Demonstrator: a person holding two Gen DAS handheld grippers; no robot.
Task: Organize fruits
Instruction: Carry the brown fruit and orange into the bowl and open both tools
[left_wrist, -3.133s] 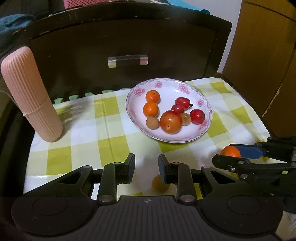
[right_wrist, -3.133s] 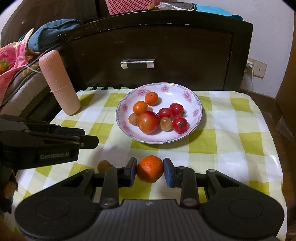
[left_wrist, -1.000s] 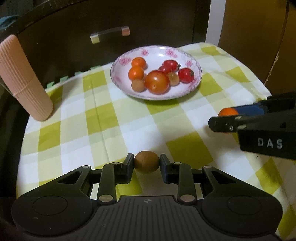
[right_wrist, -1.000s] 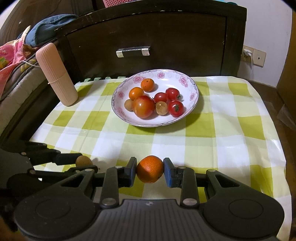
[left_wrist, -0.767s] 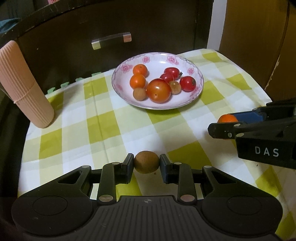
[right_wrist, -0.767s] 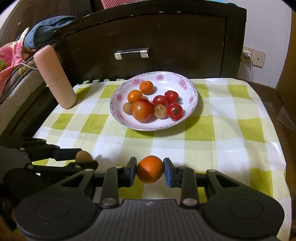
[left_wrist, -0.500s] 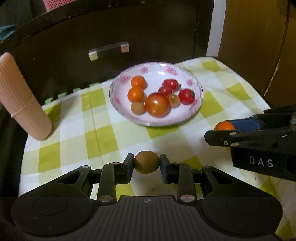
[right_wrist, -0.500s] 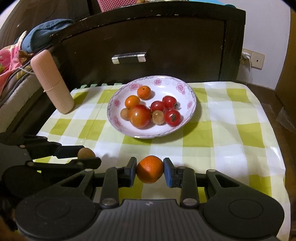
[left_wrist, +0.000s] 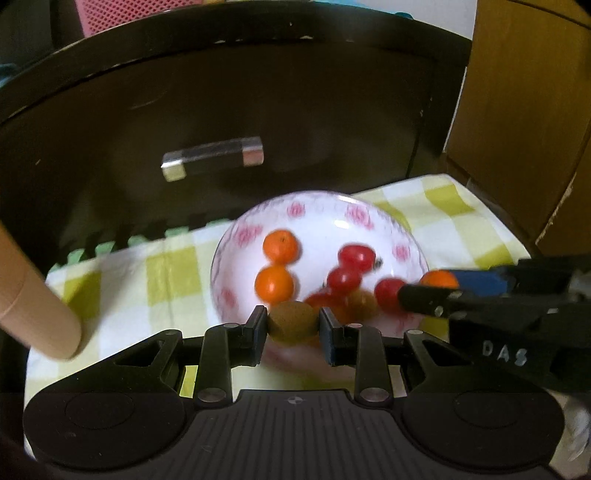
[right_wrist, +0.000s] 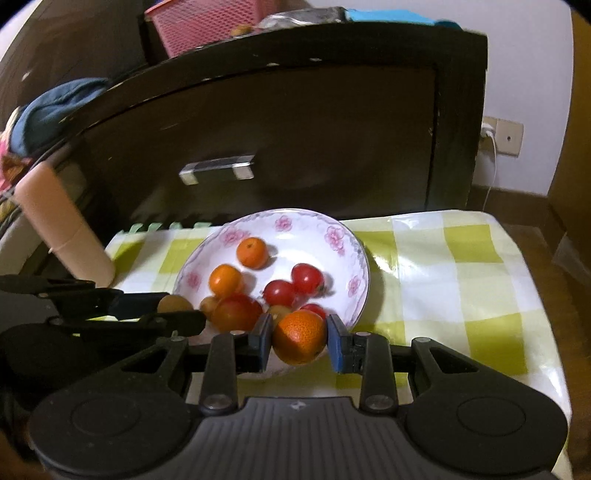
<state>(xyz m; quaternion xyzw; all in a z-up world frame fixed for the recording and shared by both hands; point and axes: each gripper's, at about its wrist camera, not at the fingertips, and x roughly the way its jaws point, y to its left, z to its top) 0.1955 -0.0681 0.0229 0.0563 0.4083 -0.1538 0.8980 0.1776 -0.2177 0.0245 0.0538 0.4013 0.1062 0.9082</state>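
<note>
My left gripper (left_wrist: 293, 324) is shut on a small brown fruit (left_wrist: 293, 320) and hangs over the near rim of a white flowered plate (left_wrist: 321, 210). In the plate lie several small oranges and red tomatoes, blurred in this view. My right gripper (right_wrist: 300, 340) is shut on a small orange (right_wrist: 300, 336) above the plate's (right_wrist: 314, 229) near rim. The left gripper (right_wrist: 177, 310) shows at the left of the right wrist view, with the brown fruit (right_wrist: 173, 303) between its fingers. The right gripper (left_wrist: 439, 286) shows at the right of the left wrist view, holding the orange (left_wrist: 439, 278).
A pink ribbed cylinder (right_wrist: 62, 232) stands at the table's back left. A dark wooden drawer front with a metal handle (right_wrist: 218, 170) rises right behind the plate. The yellow-and-white checked cloth (right_wrist: 461, 280) covers the table, whose right edge drops off. A wooden cabinet (left_wrist: 524, 110) stands at the right.
Both grippers have moved forward toward the plate with their fruits held; they were over the cloth in front of it and are now over its near rim.
</note>
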